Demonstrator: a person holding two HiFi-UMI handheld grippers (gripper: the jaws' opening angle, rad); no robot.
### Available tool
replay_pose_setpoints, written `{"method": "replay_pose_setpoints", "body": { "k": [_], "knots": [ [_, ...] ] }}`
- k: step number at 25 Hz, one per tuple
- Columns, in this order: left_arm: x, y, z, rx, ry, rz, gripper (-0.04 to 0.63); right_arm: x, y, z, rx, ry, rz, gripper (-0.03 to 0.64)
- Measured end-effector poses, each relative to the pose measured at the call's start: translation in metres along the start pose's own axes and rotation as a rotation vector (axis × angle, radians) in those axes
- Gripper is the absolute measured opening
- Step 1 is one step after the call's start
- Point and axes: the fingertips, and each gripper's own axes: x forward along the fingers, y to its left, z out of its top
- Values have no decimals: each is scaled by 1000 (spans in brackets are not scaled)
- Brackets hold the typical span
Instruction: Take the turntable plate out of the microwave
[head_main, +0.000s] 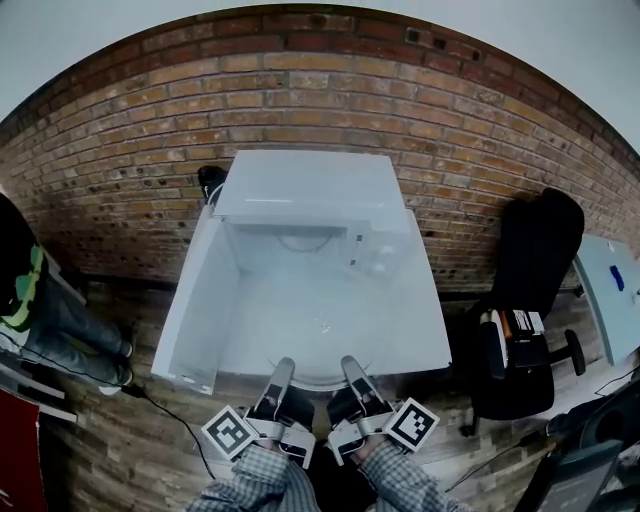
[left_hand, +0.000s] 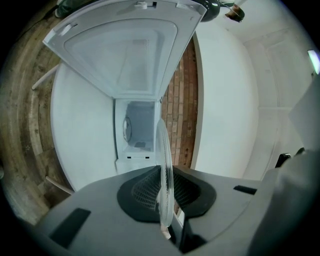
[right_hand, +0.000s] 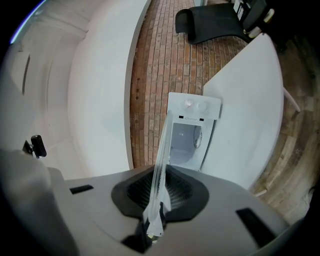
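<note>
The clear glass turntable plate (head_main: 322, 325) hangs level in front of the white microwave (head_main: 305, 185), whose door (head_main: 195, 300) stands open to the left. My left gripper (head_main: 283, 368) and right gripper (head_main: 352, 366) both pinch its near rim, side by side. In the left gripper view the plate (left_hand: 165, 160) shows edge-on, and the left gripper (left_hand: 165, 200) is shut on it, with the empty microwave cavity (left_hand: 137, 130) beyond. In the right gripper view the plate (right_hand: 162, 150) again stands edge-on in the shut right gripper (right_hand: 159, 197), ahead of the microwave (right_hand: 192, 132).
The microwave sits on a white table (head_main: 425, 330) against a brick wall (head_main: 130, 150). A black office chair (head_main: 530, 290) stands to the right, and a person (head_main: 40, 310) stands at the far left. A cable (head_main: 165, 415) trails over the wooden floor.
</note>
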Motion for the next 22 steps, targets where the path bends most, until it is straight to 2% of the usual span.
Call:
{"method": "replay_pose_setpoints", "body": {
  "k": [10,22],
  "knots": [
    [-14,-26,13,-24,32,-44,40,-3,25,-20,-50,-40,18,40],
    [-24,-40,28,-25,1,-63,40,6,39,-37,-56,-17,43,40]
  ]
}}
